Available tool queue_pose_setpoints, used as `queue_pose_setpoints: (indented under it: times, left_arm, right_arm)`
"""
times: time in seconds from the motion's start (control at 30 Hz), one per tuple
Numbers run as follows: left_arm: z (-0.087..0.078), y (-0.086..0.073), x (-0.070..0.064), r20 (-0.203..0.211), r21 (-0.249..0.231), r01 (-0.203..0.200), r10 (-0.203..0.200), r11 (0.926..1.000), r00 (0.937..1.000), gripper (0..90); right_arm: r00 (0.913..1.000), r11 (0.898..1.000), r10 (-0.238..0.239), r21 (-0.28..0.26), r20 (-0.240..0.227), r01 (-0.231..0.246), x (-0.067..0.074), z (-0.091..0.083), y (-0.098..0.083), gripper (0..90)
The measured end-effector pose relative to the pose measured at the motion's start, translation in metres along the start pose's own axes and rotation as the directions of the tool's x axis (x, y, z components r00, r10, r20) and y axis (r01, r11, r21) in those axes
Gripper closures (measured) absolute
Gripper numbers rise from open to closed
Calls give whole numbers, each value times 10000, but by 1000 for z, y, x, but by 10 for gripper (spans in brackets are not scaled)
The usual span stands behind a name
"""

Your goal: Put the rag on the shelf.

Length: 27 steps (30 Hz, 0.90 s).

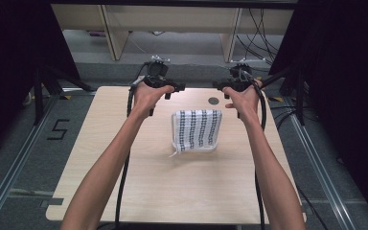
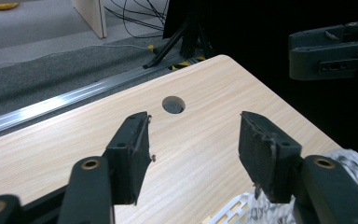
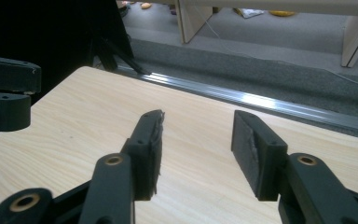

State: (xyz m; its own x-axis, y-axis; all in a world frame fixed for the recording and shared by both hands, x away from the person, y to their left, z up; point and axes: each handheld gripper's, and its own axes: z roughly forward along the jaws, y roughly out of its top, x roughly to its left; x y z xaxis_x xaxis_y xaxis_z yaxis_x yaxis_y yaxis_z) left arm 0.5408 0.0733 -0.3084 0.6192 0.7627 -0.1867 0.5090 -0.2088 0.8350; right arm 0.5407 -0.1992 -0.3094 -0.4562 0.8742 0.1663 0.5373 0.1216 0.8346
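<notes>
Above the desk (image 1: 124, 182), both claws are hanging wide and empty beyond the folded cloth (image 1: 196, 130): left claw (image 2: 193, 140), right claw (image 3: 196, 147); the release is seemingly finishing, and withdrawing comes next.

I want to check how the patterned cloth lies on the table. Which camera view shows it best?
The high view: the folded black-and-white cloth shows whole there, lying flat on the table between the two forearms. The left gripper view catches one corner of it, at the bottom right beside that gripper's fingers.
</notes>
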Motion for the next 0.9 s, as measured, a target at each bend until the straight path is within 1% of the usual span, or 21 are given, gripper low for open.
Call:
queue_pose_setpoints:
  times: [0.1, 0.13, 0.17, 0.2, 0.27, 0.3, 0.33, 0.37, 0.4, 0.43, 0.5, 0.53, 0.57, 0.6, 0.63, 0.67, 0.7, 0.8, 0.87, 0.9]
  left_arm:
    - [-7, -3, 0, 127, 62, -38, 37, 10000, 9999, 400]
    - [-10, -4, -1, 85, 57, -14, 14, 10000, 10000, 387]
    - [-12, -5, -1, 77, 63, 20, -21, 10000, 10000, 374]
    - [-14, -6, -1, 68, 97, 14, -15, 10000, 10000, 363]
    - [-19, -7, -1, 108, 40, 93, -94, 9999, 9999, 352]
    - [-20, -8, -1, 154, 32, 124, -124, 9999, 9998, 347]
    - [-22, -9, -2, 177, 53, 85, -86, 10000, 9998, 339]
    - [-24, -10, -2, 195, 64, 20, -21, 10000, 9998, 337]
    - [-25, -11, -4, 207, 19, 67, -68, 10000, 9998, 333]
    - [-26, -12, -5, 206, 110, -83, 81, 9999, 9998, 333]
    - [-28, -14, -7, 249, 148, -159, 156, 9998, 9996, 327]
    - [-29, -15, -7, 252, 195, -211, 206, 9996, 9995, 324]
    - [-29, -16, -8, 223, 246, -290, 284, 9993, 9993, 324]
    - [-30, -16, -8, 193, 271, -310, 305, 9992, 9993, 321]
    - [-32, -18, -10, 207, 227, -333, 329, 9992, 9992, 320]
    - [-32, -18, -10, 207, 227, -333, 329, 9992, 9992, 319]
    - [-33, -18, -11, 213, 217, -379, 375, 9990, 9991, 318]
    - [-36, -20, -14, 225, 230, -490, 484, 9985, 9986, 317]
    - [-39, -22, -15, 272, 264, -591, 584, 9979, 9979, 315]
    - [-40, -23, -16, 278, 250, -578, 571, 9980, 9980, 314]
  right_arm:
    - [9999, 10000, -53, 3, -115, 53, 1, -4, -2, 515]
    - [9999, 10000, -92, 19, -127, 92, 2, -5, -2, 504]
    - [9999, 10000, 33, 8, -148, -33, 3, -6, -3, 495]
    - [9999, 10000, -79, -27, -150, 79, 2, -7, -3, 481]
    - [9998, 9999, -106, -23, -154, 106, 1, -10, -5, 472]
    - [9995, 9996, -291, -23, -124, 291, 1, -11, -5, 470]
    - [9997, 9999, -96, -31, -214, 96, 1, -12, -6, 466]
    - [9993, 9996, -293, -37, -228, 292, 0, -12, -7, 459]
    - [9996, 9998, -200, -6, -193, 200, 2, -15, -7, 444]
    - [9996, 9998, -200, -6, -193, 200, 2, -15, -7, 444]
    - [9994, 9997, -236, -63, -263, 234, 3, -17, -8, 434]
    - [9985, 9990, -440, -87, -319, 437, 4, -19, -9, 418]
    - [9985, 9990, -440, -87, -319, 437, 4, -19, -9, 418]
    - [9991, 9997, -245, -32, -343, 244, 7, -21, -10, 415]
    - [9978, 9988, -480, -27, -462, 479, 7, -22, -11, 402]
    - [9978, 9988, -480, -27, -462, 479, 7, -22, -11, 402]
    - [9973, 9984, -571, -67, -452, 568, 8, -25, -12, 382]
    - [9976, 9989, -458, -17, -515, 458, 11, -28, -13, 379]
    - [9967, 9979, -646, -37, -494, 645, 13, -32, -14, 378]
    - [9961, 9973, -737, -47, -484, 735, 14, -33, -14, 376]
